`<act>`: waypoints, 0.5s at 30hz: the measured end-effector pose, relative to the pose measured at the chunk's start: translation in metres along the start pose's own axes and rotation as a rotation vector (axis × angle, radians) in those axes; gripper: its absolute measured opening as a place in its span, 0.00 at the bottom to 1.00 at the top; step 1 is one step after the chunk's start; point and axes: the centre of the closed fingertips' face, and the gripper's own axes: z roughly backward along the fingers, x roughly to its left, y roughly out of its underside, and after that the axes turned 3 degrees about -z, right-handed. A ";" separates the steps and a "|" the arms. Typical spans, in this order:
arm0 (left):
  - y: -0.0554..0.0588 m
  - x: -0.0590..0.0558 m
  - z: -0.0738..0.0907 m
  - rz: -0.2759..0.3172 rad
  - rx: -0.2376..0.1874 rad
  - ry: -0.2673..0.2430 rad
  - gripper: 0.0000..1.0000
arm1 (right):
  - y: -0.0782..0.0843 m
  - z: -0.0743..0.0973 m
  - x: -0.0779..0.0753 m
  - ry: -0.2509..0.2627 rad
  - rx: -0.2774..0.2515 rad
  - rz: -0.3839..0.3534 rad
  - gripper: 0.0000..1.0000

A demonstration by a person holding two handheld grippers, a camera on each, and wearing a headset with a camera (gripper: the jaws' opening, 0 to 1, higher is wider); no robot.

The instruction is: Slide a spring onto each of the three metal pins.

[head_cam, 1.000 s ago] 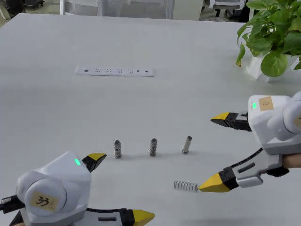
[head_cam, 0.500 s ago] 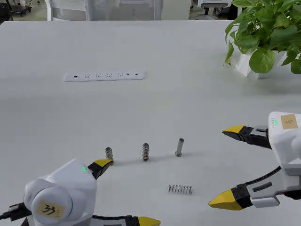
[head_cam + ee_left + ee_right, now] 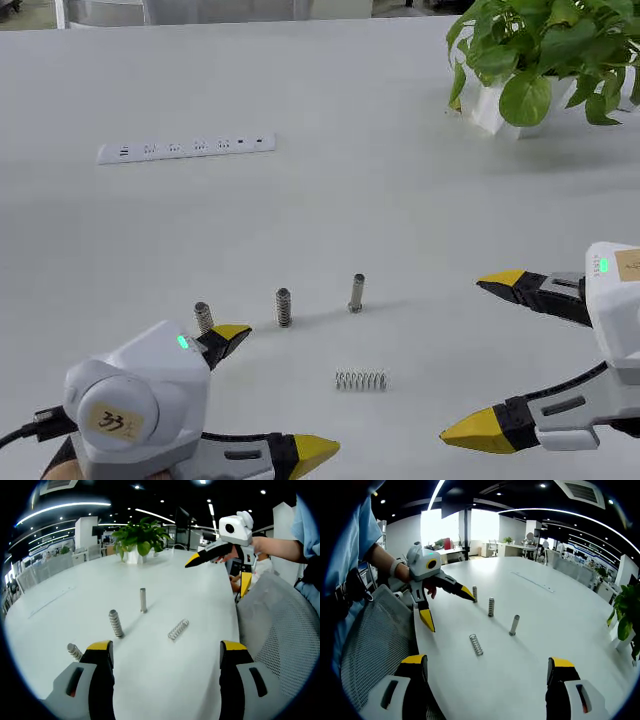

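Currently loose spring [image 3: 361, 380] lies between left hand-held gripper [image 3: 278, 392] and right hand-held gripper [image 3: 472, 359].

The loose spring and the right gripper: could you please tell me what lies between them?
Head view: bare tabletop between loose spring and right gripper.

The left white rounded plastic gripper [image 3: 278, 391] has black jaws tipped in yellow, a small green light [image 3: 183, 342], a tan sticker [image 3: 112, 423] handwritten "33", and a black cable [image 3: 25, 432] at its rear. The right white gripper [image 3: 466, 359] looks alike (its own sticker is cut off by the frame edge). The person wears a light-blue short sleeve [image 3: 360, 535].
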 end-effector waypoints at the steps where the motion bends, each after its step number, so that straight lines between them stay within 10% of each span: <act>1: 0.000 0.000 -0.003 -0.007 0.002 0.008 0.84 | 0.002 0.001 0.001 0.004 -0.002 -0.006 0.99; 15: 0.001 -0.002 -0.039 -0.084 0.007 0.059 0.60 | 0.013 0.009 0.006 0.029 -0.011 -0.058 0.99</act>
